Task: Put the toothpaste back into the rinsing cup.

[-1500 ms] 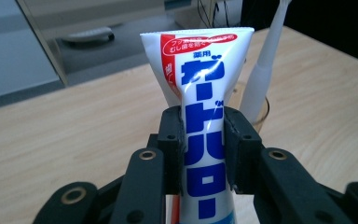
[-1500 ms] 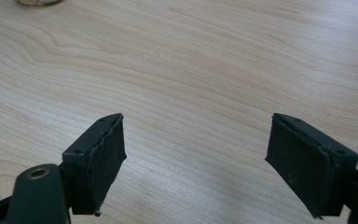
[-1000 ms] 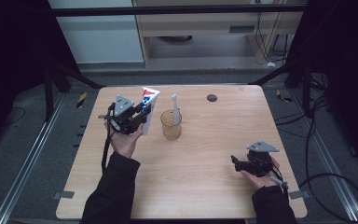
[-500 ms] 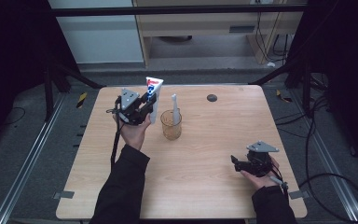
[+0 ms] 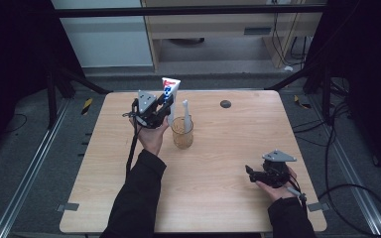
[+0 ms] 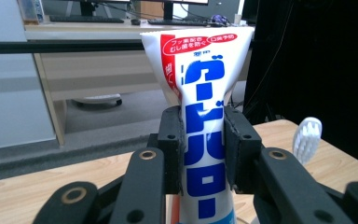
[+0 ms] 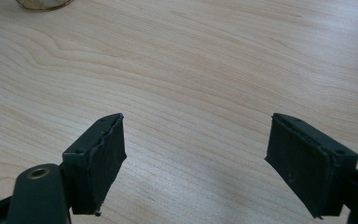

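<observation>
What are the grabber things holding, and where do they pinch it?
The left hand-held gripper pinches the toothpaste tube around its middle, flat crimped end up. The right hand-held gripper is open and holds nothing.

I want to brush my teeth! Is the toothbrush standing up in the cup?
Yes, upright. The toothbrush stands in the cup, bristle head on top, beside the toothpaste tube in the left gripper.

High view overhead, facing forward-down; tongs views close-up; shared: table (image 5: 218,163).
</observation>
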`<act>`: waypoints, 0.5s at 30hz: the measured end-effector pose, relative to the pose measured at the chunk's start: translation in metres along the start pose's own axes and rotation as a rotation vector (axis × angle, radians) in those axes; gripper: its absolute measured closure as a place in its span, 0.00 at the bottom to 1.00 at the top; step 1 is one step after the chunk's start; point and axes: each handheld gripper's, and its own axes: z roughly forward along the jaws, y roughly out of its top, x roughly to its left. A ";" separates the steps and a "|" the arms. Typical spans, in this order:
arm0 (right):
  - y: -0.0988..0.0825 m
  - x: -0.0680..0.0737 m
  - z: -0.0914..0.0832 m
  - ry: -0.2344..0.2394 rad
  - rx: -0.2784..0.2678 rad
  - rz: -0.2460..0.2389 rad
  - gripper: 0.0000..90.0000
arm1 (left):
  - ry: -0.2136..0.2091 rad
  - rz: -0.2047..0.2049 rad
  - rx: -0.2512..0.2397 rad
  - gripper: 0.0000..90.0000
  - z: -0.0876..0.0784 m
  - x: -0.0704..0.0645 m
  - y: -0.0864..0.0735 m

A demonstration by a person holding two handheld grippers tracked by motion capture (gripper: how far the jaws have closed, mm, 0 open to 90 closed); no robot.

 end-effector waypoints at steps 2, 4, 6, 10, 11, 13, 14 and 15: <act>0.000 0.000 0.000 0.000 0.000 -0.001 0.22 | -0.004 -0.001 0.000 0.78 0.004 -0.001 -0.001; 0.000 -0.001 0.000 0.000 0.000 0.002 0.21 | -0.009 -0.004 0.008 0.78 0.008 -0.002 -0.002; 0.000 -0.002 0.000 0.000 0.001 0.003 0.22 | -0.008 -0.001 0.013 0.78 0.012 -0.004 -0.005; -0.001 -0.002 0.000 0.001 0.002 0.003 0.22 | -0.011 -0.008 0.012 0.78 0.018 -0.006 -0.008; -0.001 -0.002 0.000 0.000 0.003 0.003 0.22 | -0.014 -0.010 0.010 0.78 0.020 -0.007 -0.009; -0.001 -0.002 0.000 0.000 0.004 0.009 0.22 | -0.016 -0.006 0.010 0.78 0.022 -0.008 -0.010; -0.001 -0.002 0.000 0.001 0.004 0.009 0.22 | -0.016 -0.003 0.012 0.78 0.023 -0.009 -0.010; -0.001 -0.002 0.000 0.001 0.003 0.008 0.22 | -0.015 -0.002 0.012 0.78 0.024 -0.009 -0.011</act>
